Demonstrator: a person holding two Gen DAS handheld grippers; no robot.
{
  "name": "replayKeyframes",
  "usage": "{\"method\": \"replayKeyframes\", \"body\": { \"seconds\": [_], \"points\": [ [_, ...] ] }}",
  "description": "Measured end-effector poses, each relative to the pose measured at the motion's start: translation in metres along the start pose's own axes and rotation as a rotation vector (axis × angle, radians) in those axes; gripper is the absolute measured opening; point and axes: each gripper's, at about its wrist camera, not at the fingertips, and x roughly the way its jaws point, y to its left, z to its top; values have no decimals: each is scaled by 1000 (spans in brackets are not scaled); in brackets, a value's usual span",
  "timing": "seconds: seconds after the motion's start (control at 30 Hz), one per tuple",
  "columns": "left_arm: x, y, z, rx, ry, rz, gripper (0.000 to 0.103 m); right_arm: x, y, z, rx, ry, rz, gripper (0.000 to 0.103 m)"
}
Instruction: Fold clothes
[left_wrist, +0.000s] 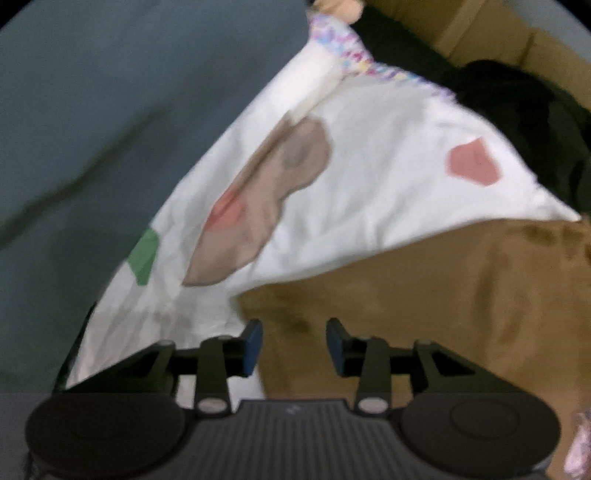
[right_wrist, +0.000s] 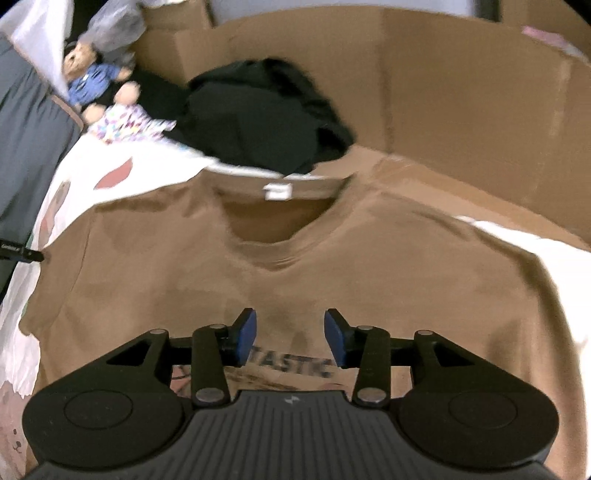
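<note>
A white printed sheet (right_wrist: 110, 166) covers the work surface, showing at the left and right edges under the garment. Cardboard walls (right_wrist: 461, 110) stand along the far side. The brown T-shirt (right_wrist: 369, 258) lies spread flat on the sheet, front up, collar at the far end with a white label visible inside the neck; dark lettering shows near its middle. A heap of black clothing (right_wrist: 258, 118) sits just beyond the collar. A teddy bear in a blue top (right_wrist: 92, 79) lies at the far left, beside a small patterned cloth (right_wrist: 125, 123).

Right gripper (right_wrist: 290, 339): above the shirt's chest, jaws apart, nothing between them. Left gripper (left_wrist: 294, 347): over the shirt's left edge where brown fabric meets the sheet, jaws apart, empty.
</note>
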Motion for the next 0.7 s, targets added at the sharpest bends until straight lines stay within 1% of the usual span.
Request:
{"method": "replayKeyframes", "body": {
  "seconds": [0.17,0.23,0.3,0.4,0.47,0.57,0.63,0.67,0.7],
  "points": [
    [-37,-34,2,45,-26,-117,50,-35,-32,-3,60,-37,-47,46],
    [-51,-46,2,61,-42,-147,55,-50,-46,-7,88,-52,-62,46],
    [-71,-61,4,86,-61,-172,56,-62,-55,-12,107,-61,-73,47],
    [-91,-79,9,77,-85,-189,58,-80,-67,-19,137,-74,-88,48],
    [-103,-88,10,70,-95,-198,61,-89,-74,-24,156,-77,-103,53],
    [-121,-109,9,96,-108,-187,62,-102,-84,-32,180,-80,-134,56],
    [-133,-122,7,107,-119,-183,64,-113,-86,-37,182,-79,-200,56],
    [-137,-127,7,111,-114,-200,64,-120,-87,-39,181,-82,-231,56],
    [-142,-132,6,115,-109,-217,64,-127,-89,-41,179,-85,-243,56]
  ]
}}
